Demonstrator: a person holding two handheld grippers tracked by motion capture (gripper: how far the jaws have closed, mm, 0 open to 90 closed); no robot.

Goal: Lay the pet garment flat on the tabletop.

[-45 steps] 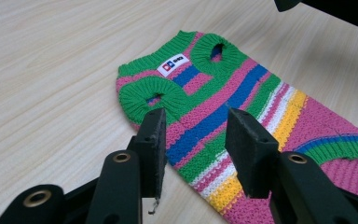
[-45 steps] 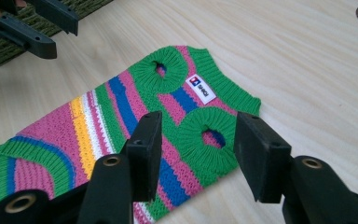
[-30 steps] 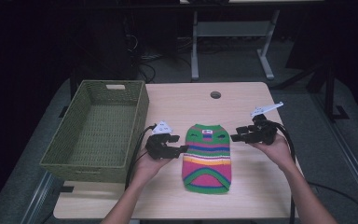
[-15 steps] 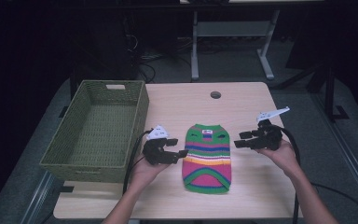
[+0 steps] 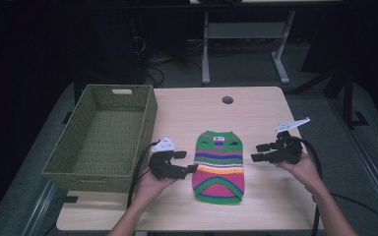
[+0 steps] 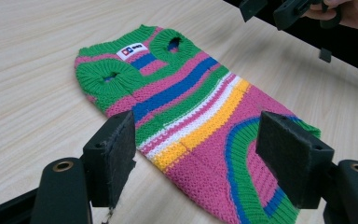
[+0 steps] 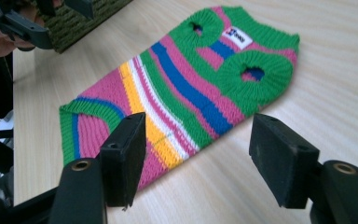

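Light wood table point(image 5: 256, 113) w/ cable hole point(image 5: 227, 100) at far edge. Grey floor point(image 5: 325, 105); metal frame legs point(image 5: 205, 54) beyond. Bkgd dark.

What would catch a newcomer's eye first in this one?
The bright striped knitted sweater lying flat at the middle of the wooden table stands out first. An open left gripper and open right gripper flank it, and an empty green woven basket sits at the table's left.
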